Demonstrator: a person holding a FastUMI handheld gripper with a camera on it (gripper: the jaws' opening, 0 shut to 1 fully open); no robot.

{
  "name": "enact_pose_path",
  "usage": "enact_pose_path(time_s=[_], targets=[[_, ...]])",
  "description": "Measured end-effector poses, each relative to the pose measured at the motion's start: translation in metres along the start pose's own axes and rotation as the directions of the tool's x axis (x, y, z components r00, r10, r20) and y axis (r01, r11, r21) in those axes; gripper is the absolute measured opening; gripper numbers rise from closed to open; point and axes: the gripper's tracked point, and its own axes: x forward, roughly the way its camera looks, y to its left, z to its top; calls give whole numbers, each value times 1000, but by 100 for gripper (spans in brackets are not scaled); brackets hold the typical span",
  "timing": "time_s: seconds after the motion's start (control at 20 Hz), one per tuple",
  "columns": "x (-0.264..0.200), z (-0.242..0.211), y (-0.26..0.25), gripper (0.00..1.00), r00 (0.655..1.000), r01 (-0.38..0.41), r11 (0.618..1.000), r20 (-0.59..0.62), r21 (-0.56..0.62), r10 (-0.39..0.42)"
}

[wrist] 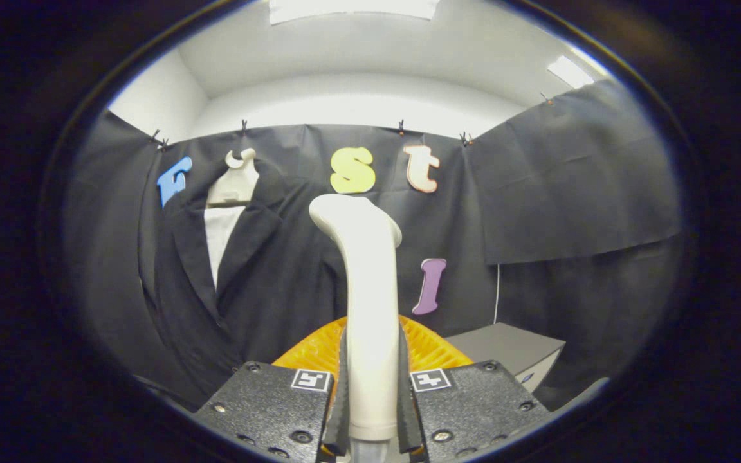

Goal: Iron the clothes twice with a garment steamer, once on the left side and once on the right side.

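My 2 fingers [343, 392] cover lower sides of white garment steamer [364, 308] handle; its base cut off below. Steamer hides middle of orange ribbed piece [309, 350]; what it is, can't tell. Black jacket [216, 283] hem hidden behind my left finger block. Grey box [512, 350] partly hidden behind right finger block.

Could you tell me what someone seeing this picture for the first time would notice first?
The eye lands first on the white garment steamer, standing upright with its handle clamped between the gripper fingers and its head curving toward the wall. Beyond the fingers to the left hangs a black jacket with a white shirt front on a pale hanger. An orange ridged piece sits just behind the fingers, with a grey box to its right.
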Motion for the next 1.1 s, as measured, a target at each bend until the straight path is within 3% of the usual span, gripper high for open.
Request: enact_pose_path(time_s=[0.55,0.8,1.1], targets=[[49,49,72,32,962,71,993,271,-93,-43],[79,55,102,32,957,62,992,289,-114,-27],[96,31,117,32,972,43,992,235,-117,-14]])
